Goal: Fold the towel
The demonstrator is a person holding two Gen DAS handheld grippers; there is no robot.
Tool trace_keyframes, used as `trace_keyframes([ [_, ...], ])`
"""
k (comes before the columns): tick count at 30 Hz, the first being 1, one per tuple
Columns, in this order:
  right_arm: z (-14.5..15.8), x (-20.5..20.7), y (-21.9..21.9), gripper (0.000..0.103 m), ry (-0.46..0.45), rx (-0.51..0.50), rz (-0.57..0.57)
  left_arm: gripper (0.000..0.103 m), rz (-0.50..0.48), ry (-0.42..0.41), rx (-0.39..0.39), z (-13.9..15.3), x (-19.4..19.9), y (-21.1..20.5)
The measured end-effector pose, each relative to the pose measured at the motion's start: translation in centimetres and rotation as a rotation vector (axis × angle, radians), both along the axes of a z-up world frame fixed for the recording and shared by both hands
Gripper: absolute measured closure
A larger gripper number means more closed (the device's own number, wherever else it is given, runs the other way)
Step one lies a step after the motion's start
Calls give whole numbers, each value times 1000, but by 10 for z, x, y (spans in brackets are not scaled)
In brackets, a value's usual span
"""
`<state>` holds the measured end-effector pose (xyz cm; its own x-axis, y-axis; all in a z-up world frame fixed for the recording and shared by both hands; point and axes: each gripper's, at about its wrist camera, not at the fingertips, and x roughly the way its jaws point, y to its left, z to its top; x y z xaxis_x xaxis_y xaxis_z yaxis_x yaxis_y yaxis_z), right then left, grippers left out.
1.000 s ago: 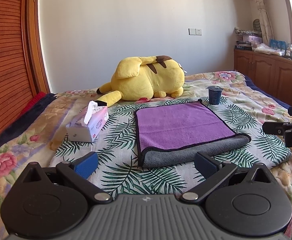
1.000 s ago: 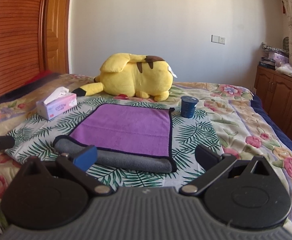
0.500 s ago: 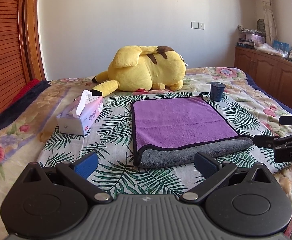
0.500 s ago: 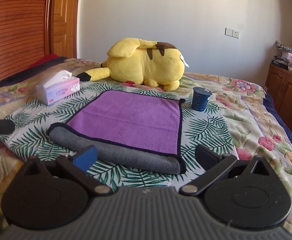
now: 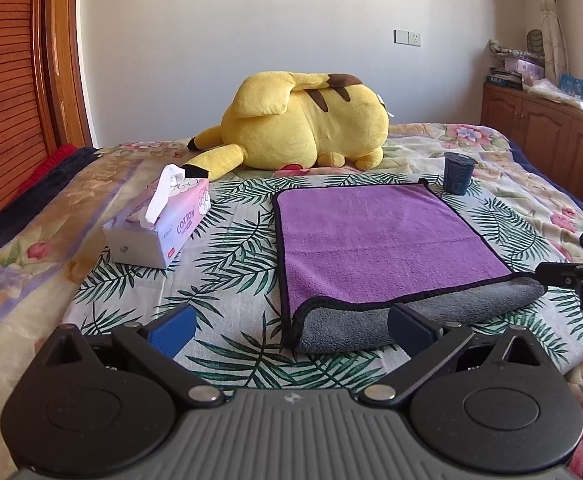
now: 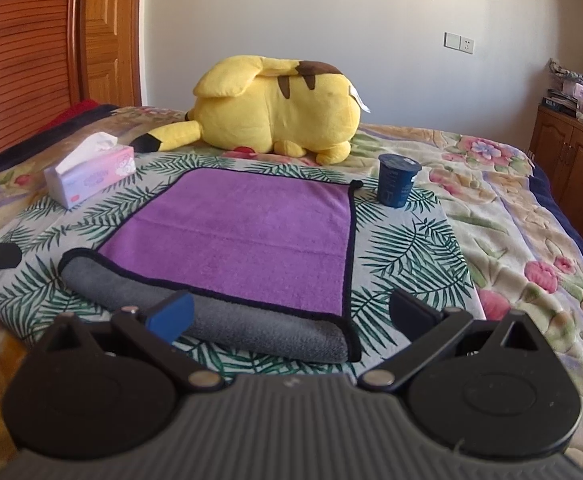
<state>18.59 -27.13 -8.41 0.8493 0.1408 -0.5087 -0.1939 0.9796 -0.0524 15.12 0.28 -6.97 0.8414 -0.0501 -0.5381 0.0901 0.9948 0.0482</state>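
A purple towel (image 5: 375, 236) with a grey underside and black trim lies flat on the leaf-print bed cover; its near edge is folded over, grey side up. It also shows in the right wrist view (image 6: 247, 236). My left gripper (image 5: 289, 328) is open and empty, just short of the towel's near left corner. My right gripper (image 6: 291, 314) is open and empty, just short of the near right corner. The right gripper's fingers (image 5: 567, 274) show at the left wrist view's right edge.
A yellow plush toy (image 5: 303, 126) lies behind the towel. A pink tissue box (image 5: 159, 224) stands left of it, a dark blue cup (image 6: 397, 180) at its far right corner. Wooden cabinets (image 5: 547, 136) line the right wall, a wooden headboard (image 5: 7, 80) the left.
Both grippers have moved forward and lower toward the towel's near folded edge, which now looks larger. Both stay open. The towel has not moved.
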Motion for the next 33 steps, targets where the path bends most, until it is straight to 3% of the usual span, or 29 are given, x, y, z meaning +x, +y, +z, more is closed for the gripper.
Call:
trace_keyframes([
  [15,-17,35,-17,0,72,21,-38,19,12,70,-73,-18,37,14],
  [19,-21,40,-17,0,99,23,-29,23,-7,76,-93,-21,43,13],
  [25,-26,47,-19,1,134,30,-13,37,-44,95,-131,-25,52,13],
  [28,-29,50,-20,9,161,38,-5,47,-62,97,-139,-27,55,12],
  [33,-34,55,-21,14,197,51,8,70,-77,107,-144,-32,60,10],
])
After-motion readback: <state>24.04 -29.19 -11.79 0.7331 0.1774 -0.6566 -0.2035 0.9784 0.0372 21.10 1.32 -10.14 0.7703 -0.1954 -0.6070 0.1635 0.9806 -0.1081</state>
